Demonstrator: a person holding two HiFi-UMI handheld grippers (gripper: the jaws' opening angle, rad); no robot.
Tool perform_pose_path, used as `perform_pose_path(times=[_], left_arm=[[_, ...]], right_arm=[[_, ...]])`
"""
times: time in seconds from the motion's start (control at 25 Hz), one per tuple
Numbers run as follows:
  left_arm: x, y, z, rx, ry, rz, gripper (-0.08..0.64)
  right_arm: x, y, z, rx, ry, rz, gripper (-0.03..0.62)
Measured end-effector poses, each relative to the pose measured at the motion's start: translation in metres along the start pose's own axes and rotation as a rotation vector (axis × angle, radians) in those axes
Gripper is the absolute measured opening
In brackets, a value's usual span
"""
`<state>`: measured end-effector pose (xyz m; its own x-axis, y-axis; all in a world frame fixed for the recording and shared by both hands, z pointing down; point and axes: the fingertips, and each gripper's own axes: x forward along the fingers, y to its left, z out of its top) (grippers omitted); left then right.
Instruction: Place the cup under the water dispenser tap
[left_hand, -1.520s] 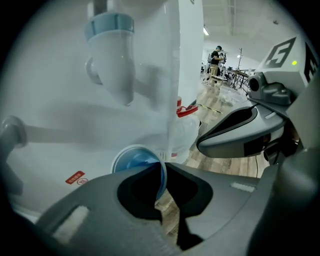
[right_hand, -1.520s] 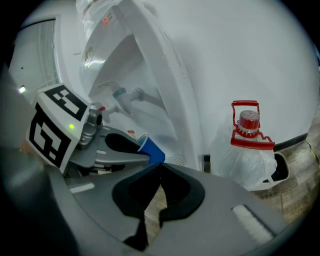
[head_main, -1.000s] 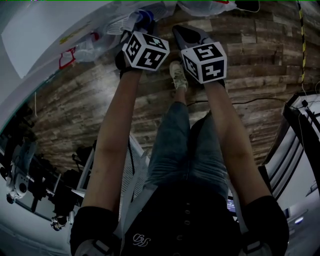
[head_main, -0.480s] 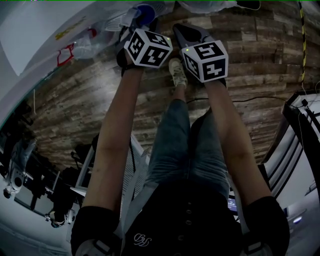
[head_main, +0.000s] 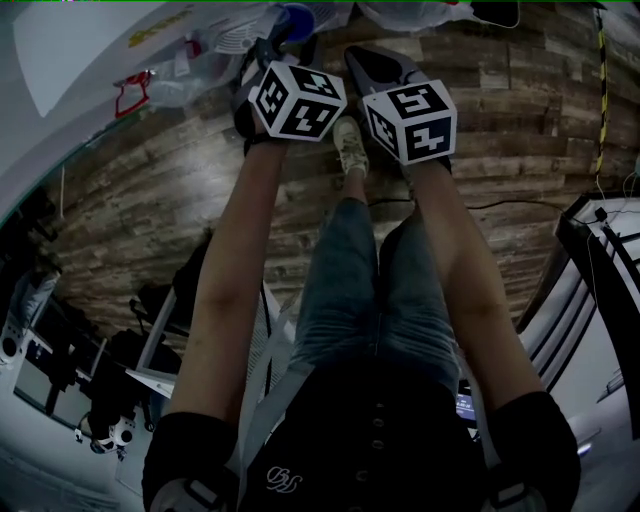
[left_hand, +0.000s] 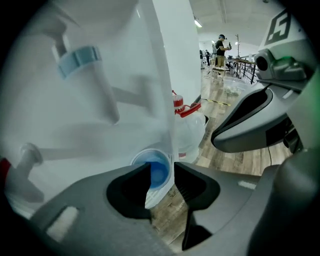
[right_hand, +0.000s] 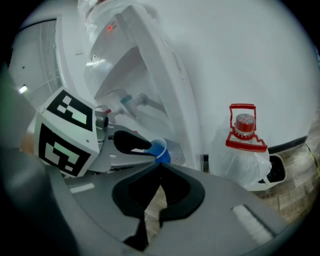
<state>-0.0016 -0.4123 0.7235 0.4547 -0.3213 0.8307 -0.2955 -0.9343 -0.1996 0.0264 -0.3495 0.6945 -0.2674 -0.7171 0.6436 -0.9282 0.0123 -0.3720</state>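
Far left, dispenser: a tall white plastic water dispenser (left_hand: 170, 60) fills the left side of the left gripper view. Its recess holds a white tap (left_hand: 79, 60) with a pale blue collar.
Cup: the small blue plastic cup (right_hand: 160, 148) with a white rim stands upright in that recess, lower than the tap and right by the grey slotted drip tray (right_hand: 176, 152). Whether it sits squarely beneath the spout cannot be told.
Left tool: the grey left tool (left_hand: 162, 167) points steeply down at the cup with its jaws spread wide. The cup shows in the gap between the two tips, and neither pad presses on it. In the right gripper view one black finger (right_hand: 131, 142) of this tool lies just beside the cup's rim.
Left cube: a white left cube (head_main: 297, 100) with black square markers sits on the left tool, at the end of a bare forearm (head_main: 225, 290).
Shoe: a pale shoe (head_main: 352, 148) rests on the floor between the two tools in the head view.
Right tool: the grey right tool (right_hand: 161, 167) has its tips brought together with nothing between them. It is held beside the left tool, apart from the cup.
Right cube: a matching right cube (head_main: 410, 122) sits on the right tool.
Jug: a clear plastic water jug (right_hand: 245, 150) with a red cap and red handle stands just right of the dispenser in the right gripper view.
Floor: dark wooden planks cover the floor (head_main: 150, 200) beneath everything.
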Motion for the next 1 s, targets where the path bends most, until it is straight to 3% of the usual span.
perform_pose_path(times=[0.48, 1.0], left_arm=[[-0.077, -0.002, 0.013, -0.191, -0.104, 0.048, 0.149], [-0.15, -0.018, 0.03, -0.366, -0.173, 0.133, 0.149]], right_arm=[[-0.024, 0.028, 0.014, -0.091, 0.001, 0.068, 0.002], [-0.086, 0.068, 0.04, -0.203, -0.011, 0.16, 0.002]])
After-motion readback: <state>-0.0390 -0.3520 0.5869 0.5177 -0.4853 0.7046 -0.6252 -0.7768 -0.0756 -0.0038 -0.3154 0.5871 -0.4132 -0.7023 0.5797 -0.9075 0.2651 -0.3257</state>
